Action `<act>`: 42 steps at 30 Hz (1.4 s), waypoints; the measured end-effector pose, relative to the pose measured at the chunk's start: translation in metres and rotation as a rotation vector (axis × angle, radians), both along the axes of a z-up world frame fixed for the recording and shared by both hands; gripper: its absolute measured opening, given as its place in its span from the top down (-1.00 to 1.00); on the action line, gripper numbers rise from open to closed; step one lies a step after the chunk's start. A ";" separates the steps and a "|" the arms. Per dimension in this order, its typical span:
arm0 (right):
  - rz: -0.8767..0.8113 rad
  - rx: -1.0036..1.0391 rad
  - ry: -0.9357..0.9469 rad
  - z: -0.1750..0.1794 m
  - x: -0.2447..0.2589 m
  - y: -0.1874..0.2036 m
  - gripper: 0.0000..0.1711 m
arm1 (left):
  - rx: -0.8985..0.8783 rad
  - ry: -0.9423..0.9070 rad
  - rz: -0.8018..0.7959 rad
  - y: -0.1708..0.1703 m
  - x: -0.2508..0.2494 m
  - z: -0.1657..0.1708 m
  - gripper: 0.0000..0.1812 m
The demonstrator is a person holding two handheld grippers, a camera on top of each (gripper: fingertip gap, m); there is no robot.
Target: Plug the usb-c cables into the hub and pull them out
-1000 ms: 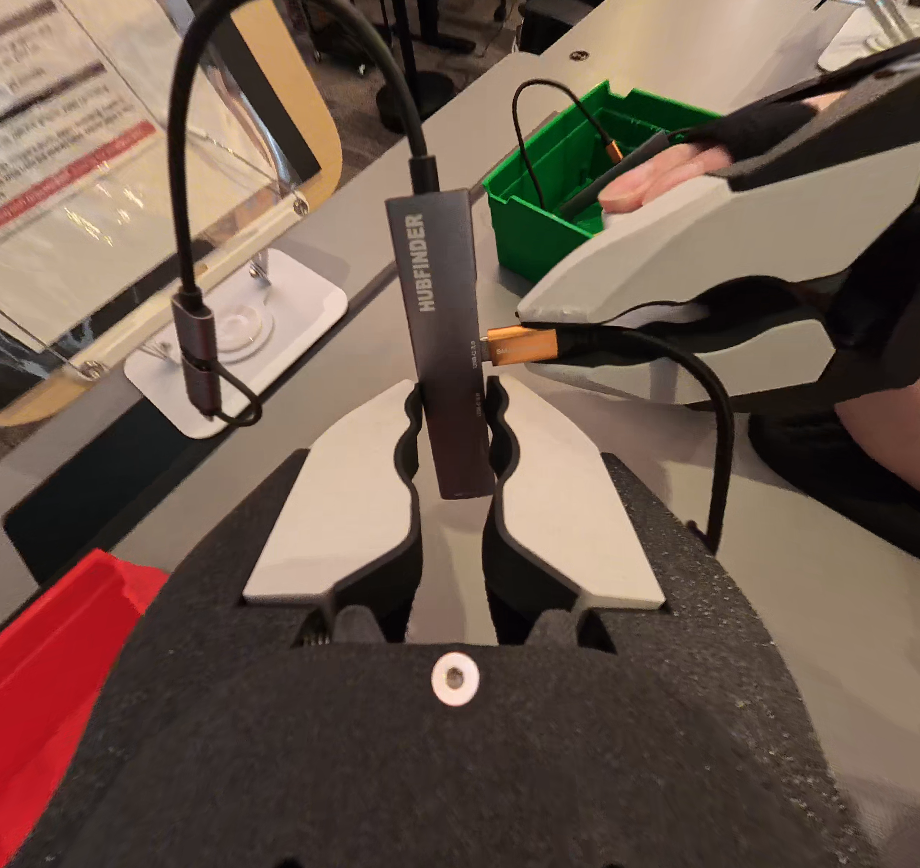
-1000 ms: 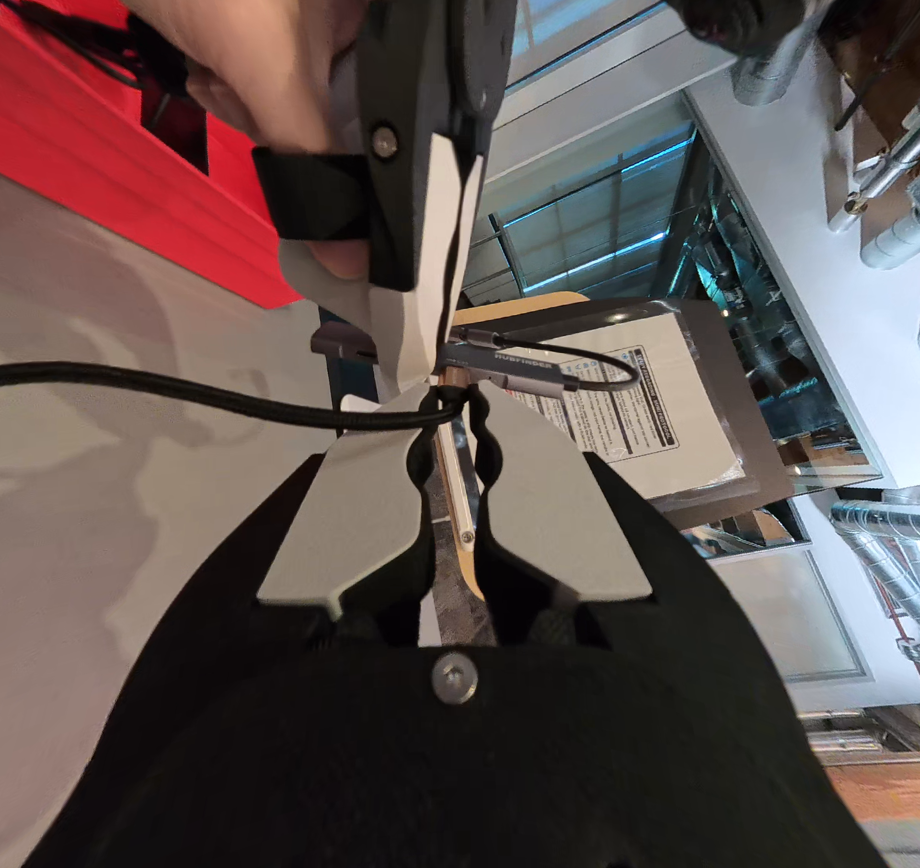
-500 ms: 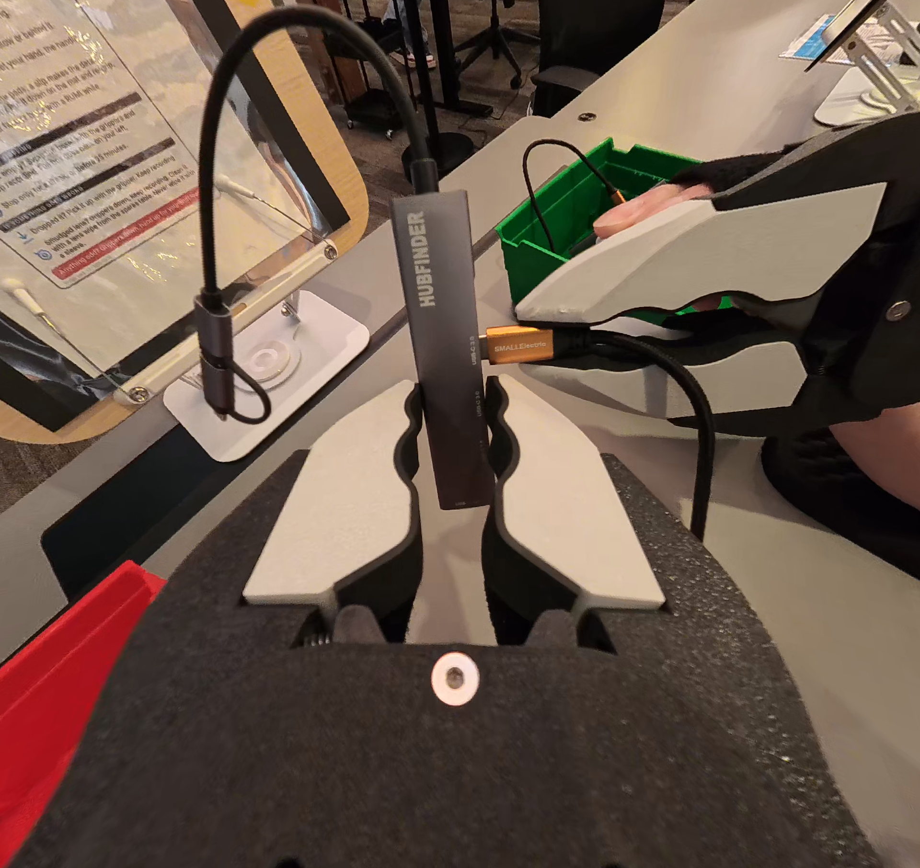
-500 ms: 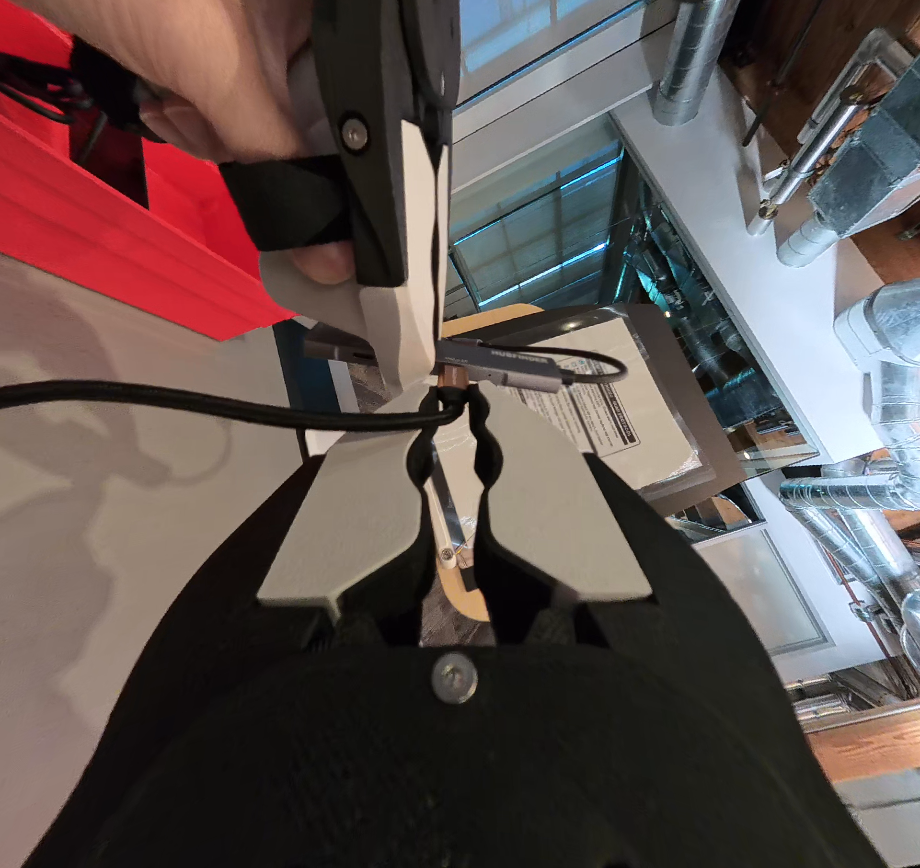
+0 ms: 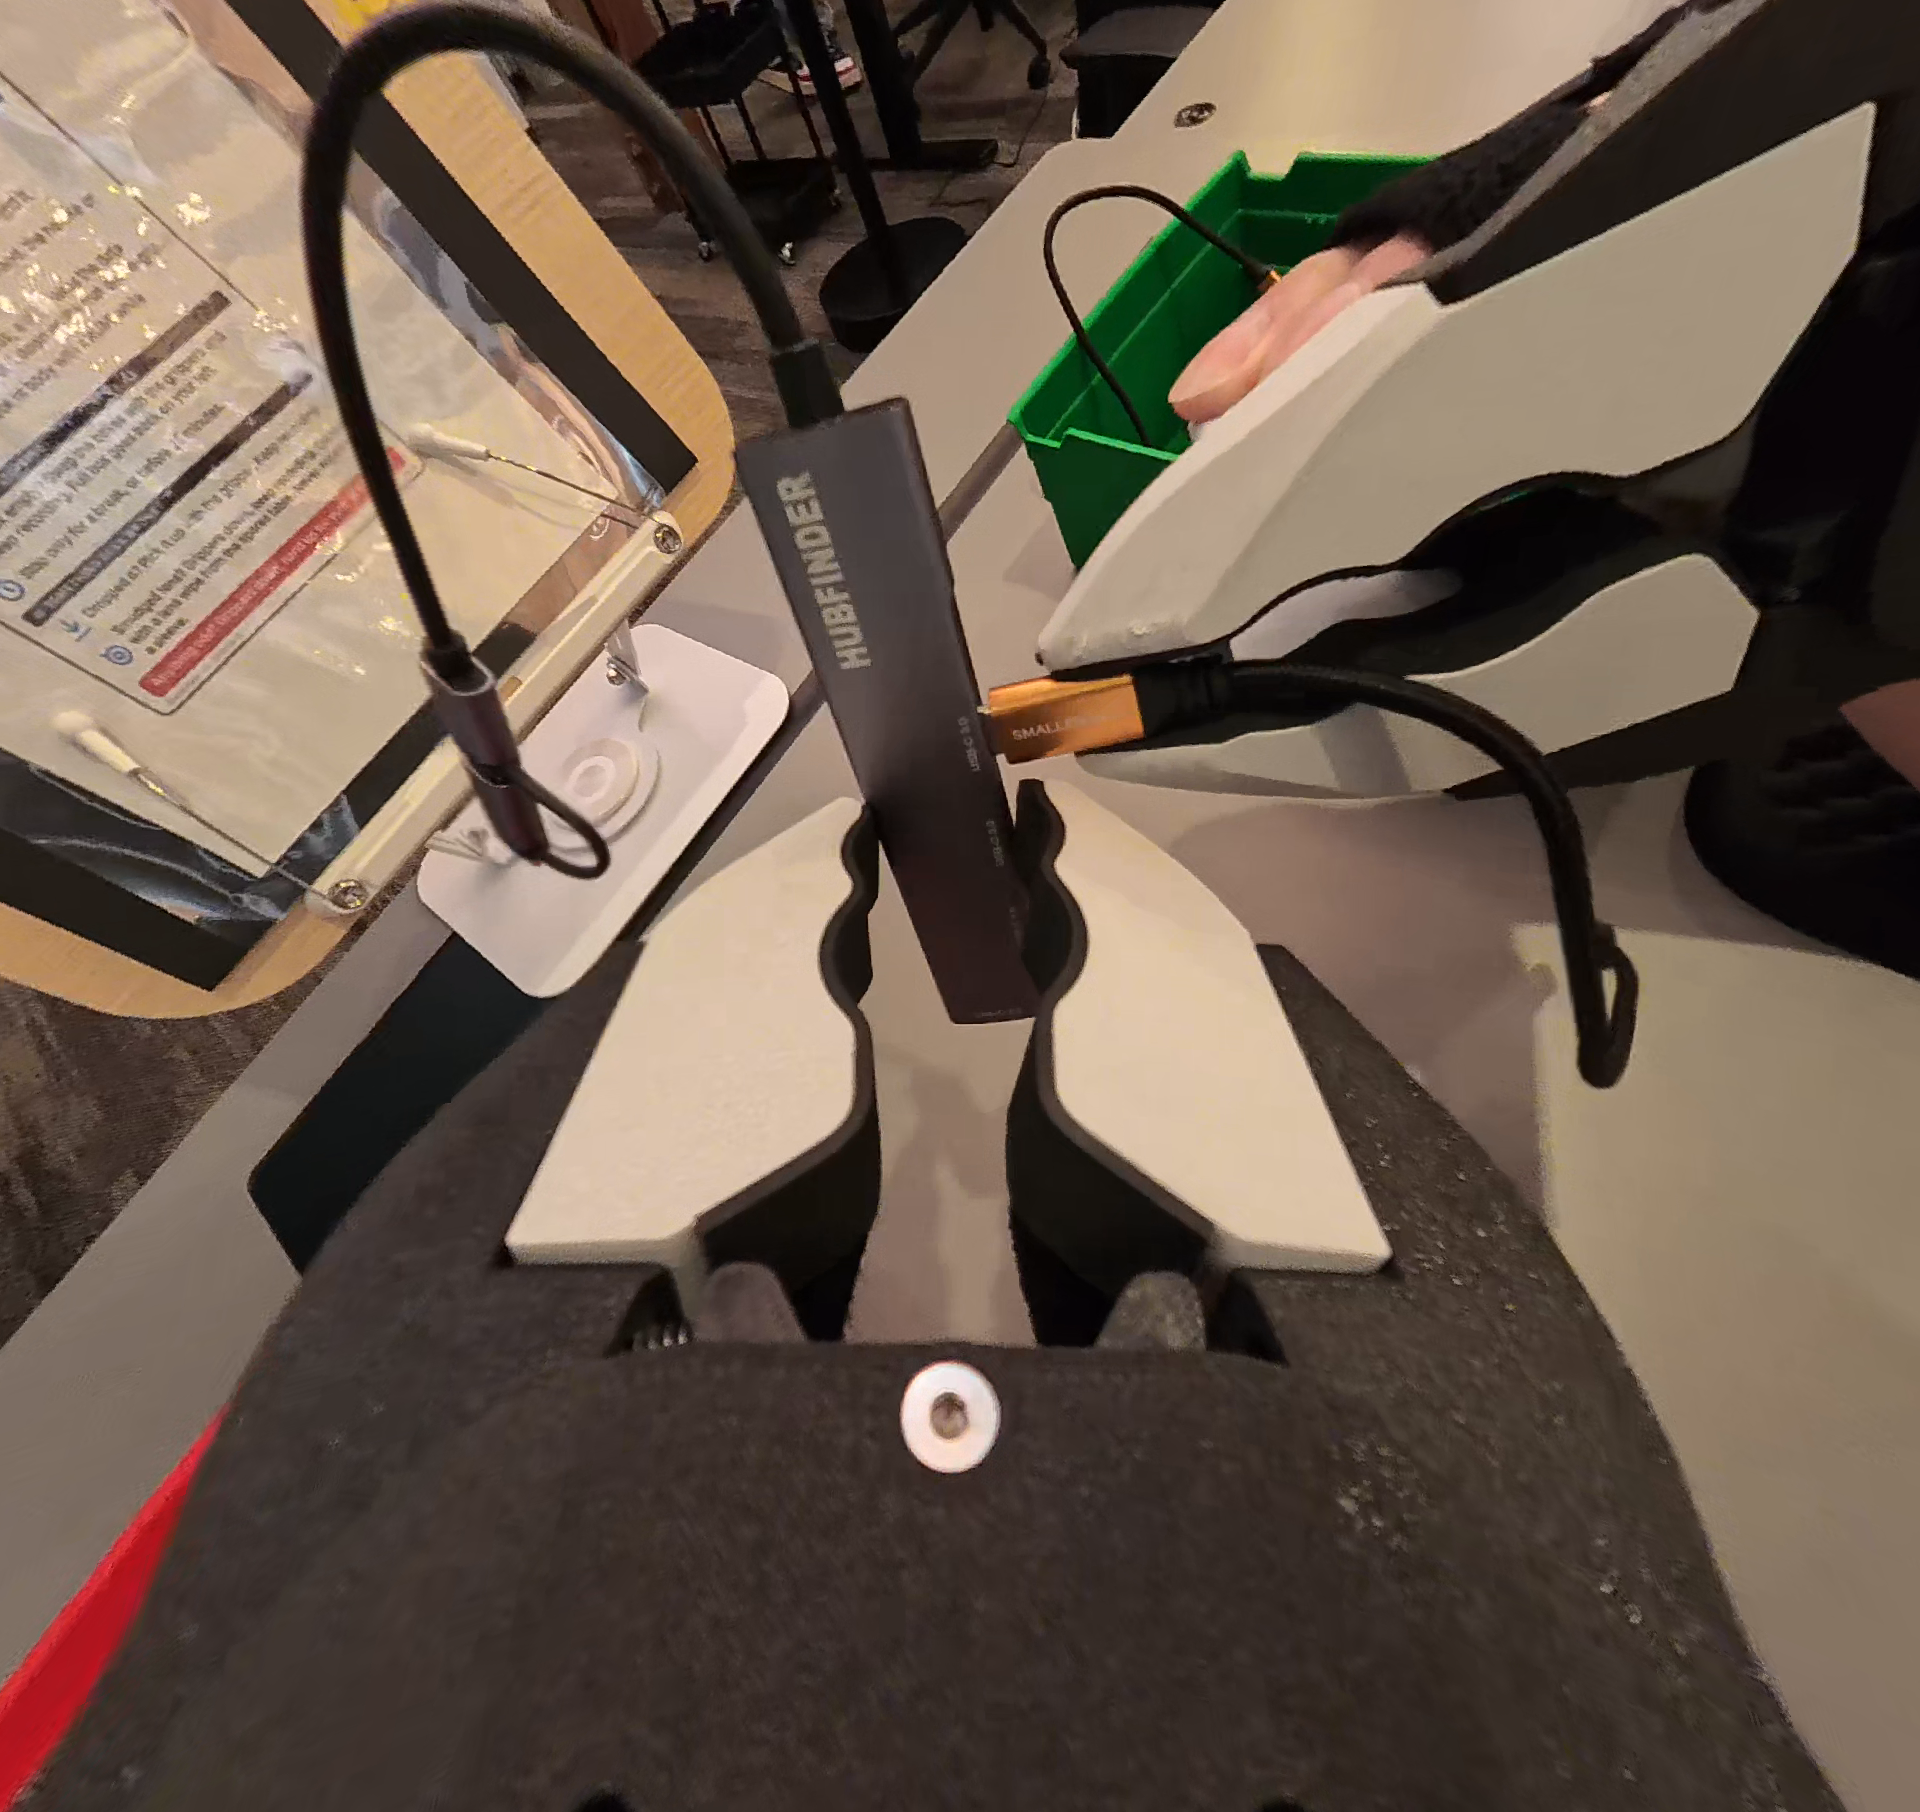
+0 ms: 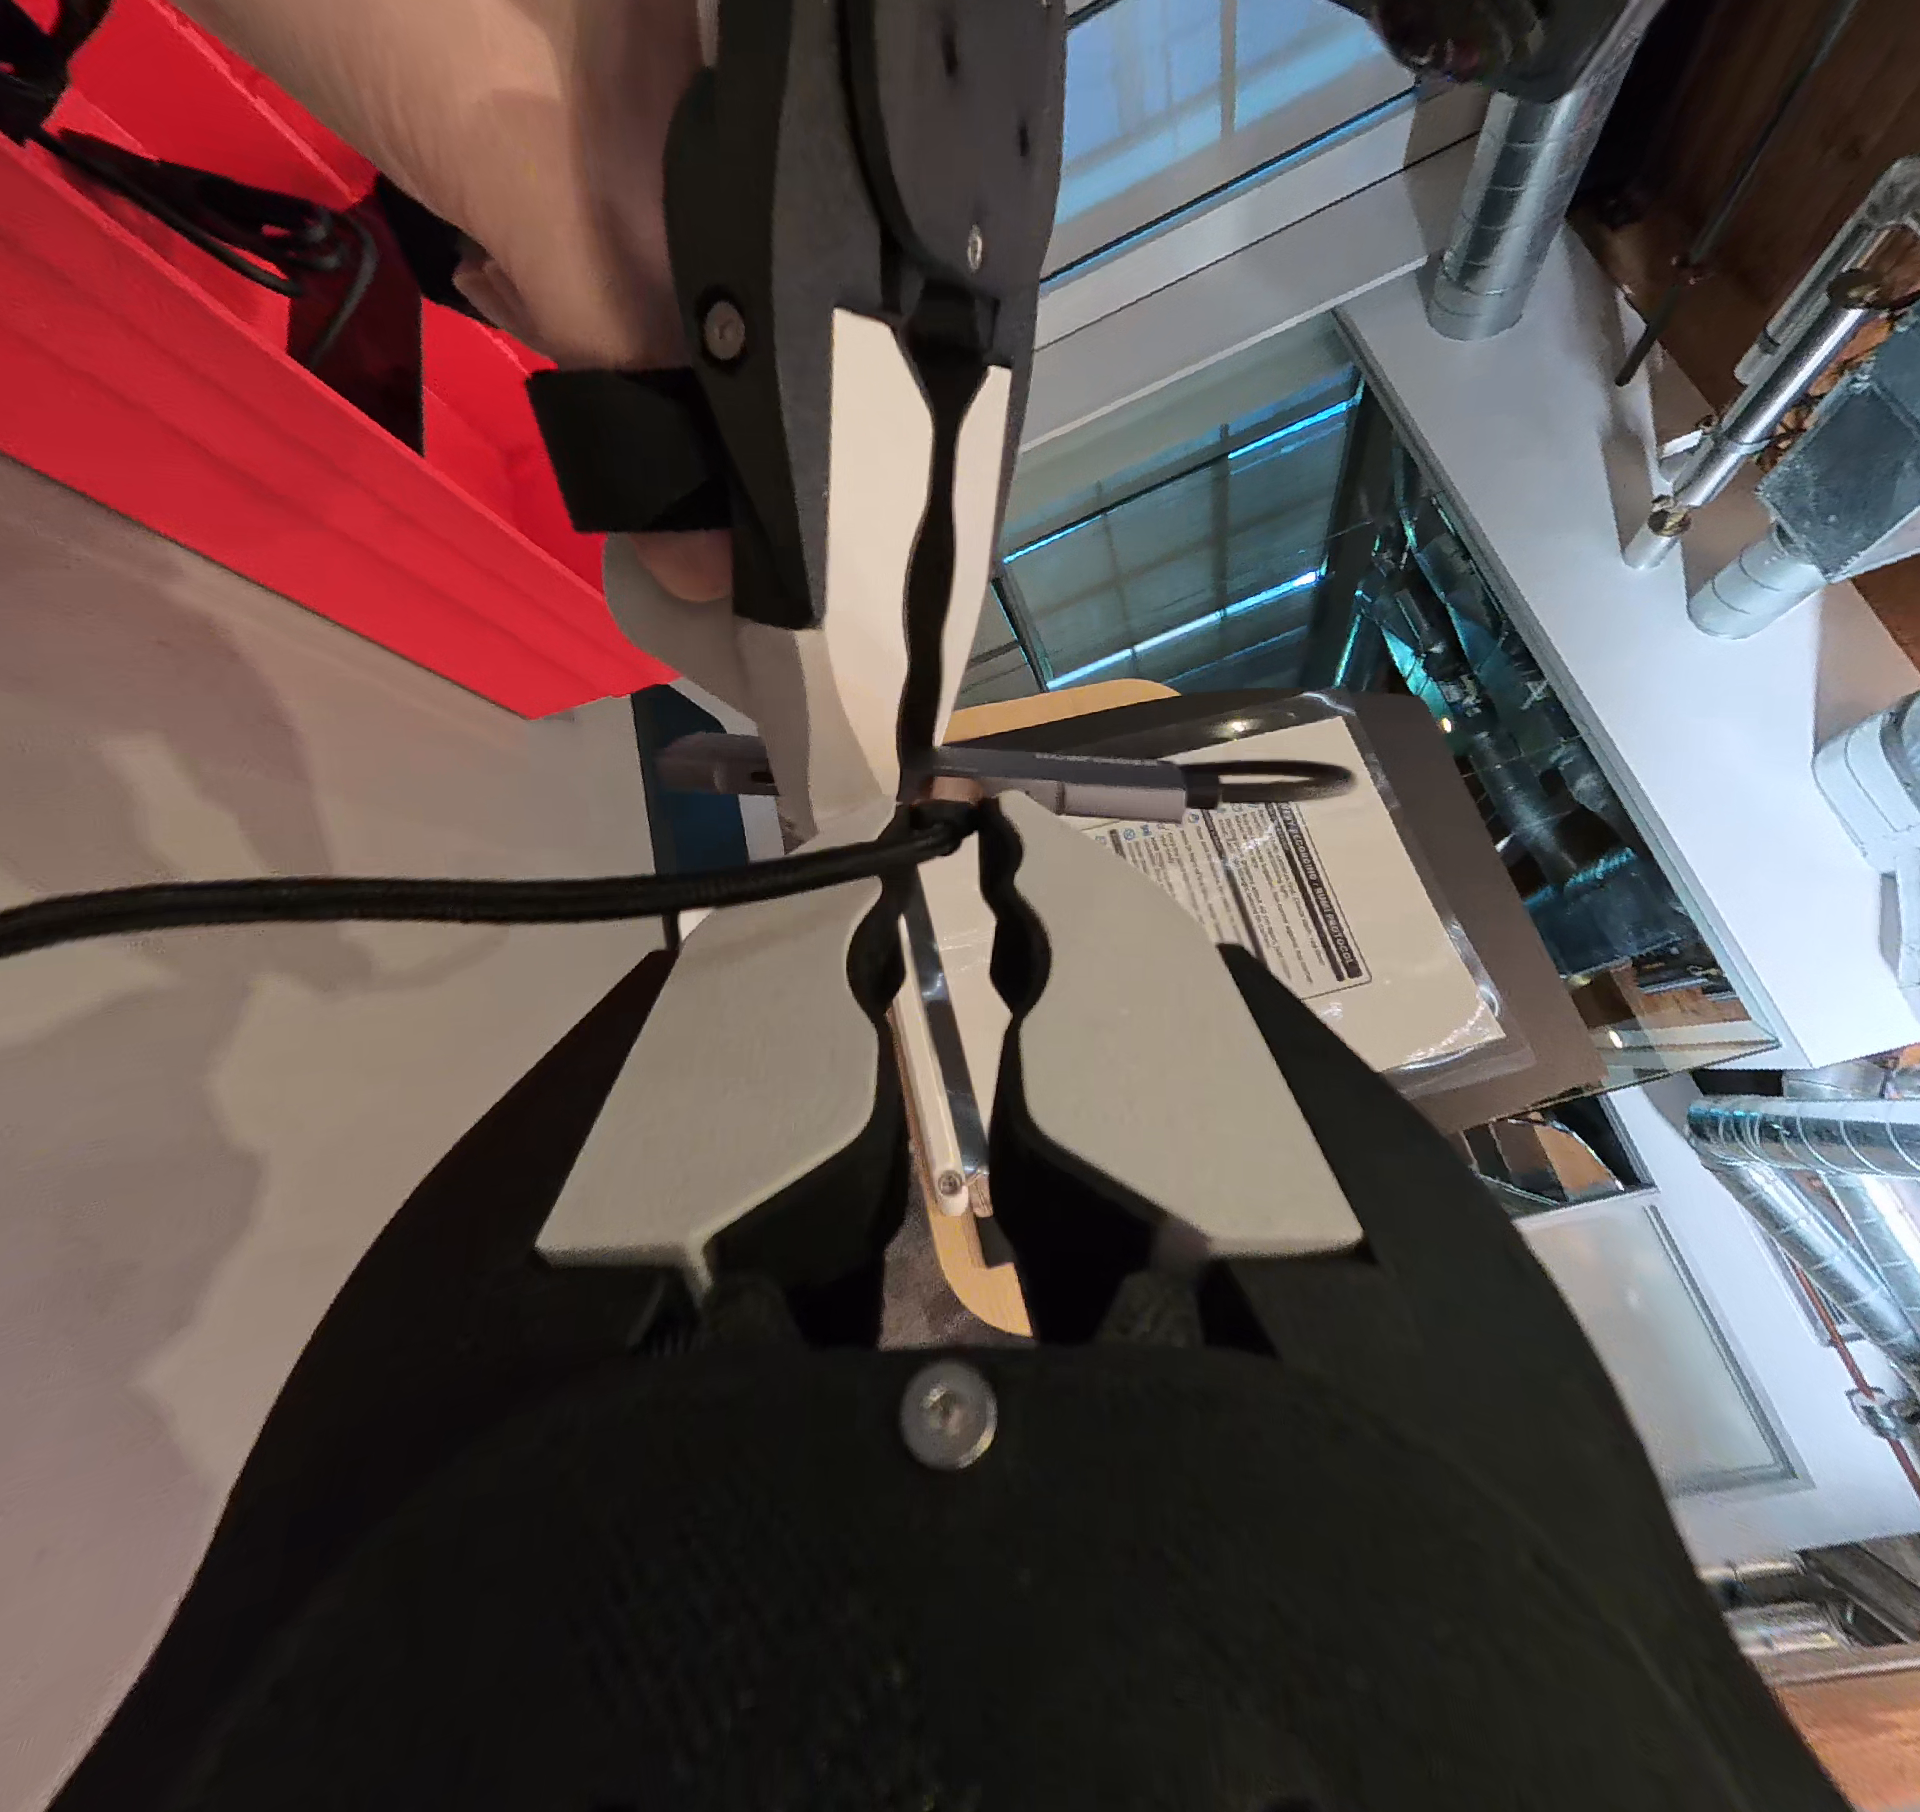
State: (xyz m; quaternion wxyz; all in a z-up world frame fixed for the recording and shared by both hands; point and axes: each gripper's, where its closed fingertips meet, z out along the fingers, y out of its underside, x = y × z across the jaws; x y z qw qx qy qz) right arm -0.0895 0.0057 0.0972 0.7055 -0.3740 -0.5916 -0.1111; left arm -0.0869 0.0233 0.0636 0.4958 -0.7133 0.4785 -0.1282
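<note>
Above a pale grey desk (image 5: 1714, 1243), the left gripper (image 5: 948, 827) has its jaws closed on the lower end of a dark grey hub (image 5: 894, 692), held nearly upright, while the right gripper (image 5: 1070, 713) has its jaws pinched on the orange plug (image 5: 1065, 720) of a black braided usb-c cable (image 5: 1507, 754) at the hub's right side. A green bin (image 5: 1101, 432) sits at the desk's far edge and a red bin (image 6: 260, 515) at its left, beside a clear-covered sign board (image 5: 208, 515). Office chairs stand on carpet beyond.
</note>
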 end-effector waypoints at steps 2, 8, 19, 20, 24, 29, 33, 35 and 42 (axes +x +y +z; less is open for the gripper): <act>0.005 -0.004 0.003 0.001 0.002 0.000 0.85 | 0.011 -0.001 -0.005 -0.001 0.001 0.001 0.73; 0.003 0.021 0.025 0.005 0.004 -0.001 0.84 | 0.023 -0.027 -0.004 -0.004 0.000 0.008 0.73; 0.113 0.039 0.160 0.017 0.006 -0.011 0.86 | -0.020 -0.152 -0.083 -0.017 0.003 0.023 0.73; 0.134 0.040 0.163 0.019 0.008 -0.014 0.86 | -0.005 -0.151 -0.094 -0.020 0.005 0.026 0.73; 0.164 0.074 0.155 0.022 0.007 -0.022 0.85 | 0.081 -0.067 -0.070 -0.024 0.003 0.028 0.72; 0.185 0.214 0.215 0.036 0.014 -0.032 0.85 | 0.218 -0.072 -0.044 -0.031 0.009 0.046 0.72; 0.163 0.299 0.257 0.045 0.016 -0.040 0.85 | 0.244 -0.125 -0.047 -0.039 0.010 0.058 0.73; 0.186 0.274 0.263 0.045 0.015 -0.041 0.85 | 0.220 -0.118 -0.063 -0.043 0.008 0.057 0.71; 0.230 0.244 0.295 0.050 0.020 -0.045 0.86 | 0.170 -0.169 -0.092 -0.056 -0.003 0.062 0.62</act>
